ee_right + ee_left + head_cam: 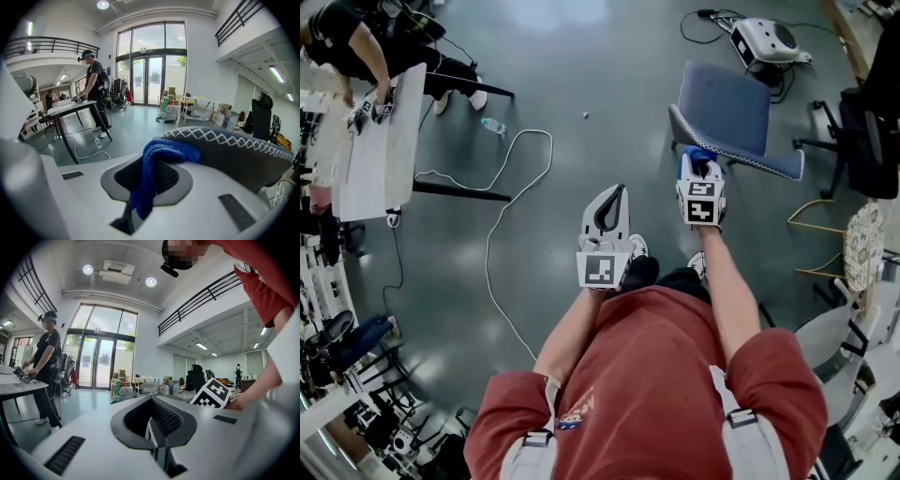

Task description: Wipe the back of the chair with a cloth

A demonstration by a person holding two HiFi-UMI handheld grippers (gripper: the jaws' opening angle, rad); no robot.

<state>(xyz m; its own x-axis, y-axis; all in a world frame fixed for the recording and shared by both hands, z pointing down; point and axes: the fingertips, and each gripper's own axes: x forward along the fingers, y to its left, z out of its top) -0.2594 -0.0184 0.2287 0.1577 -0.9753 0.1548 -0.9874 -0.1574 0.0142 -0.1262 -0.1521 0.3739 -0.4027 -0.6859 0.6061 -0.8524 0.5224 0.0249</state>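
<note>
Thin grip on the blue cloth (pixel 157 159) at the chair (pixel 727 112) back
The chair, at one o'clock, could slide if pushed hard; the left tool (pixel 607 208), closed and empty, steadies nothing. The right tool (pixel 700 171) pinches the blue cloth at its top edge; dragging might free it.

Daylight through the tall glass entrance windows (pixel 151 65) glares softly off the glossy grey floor (pixel 553 56) (gripper views bend, with black corners).
</note>
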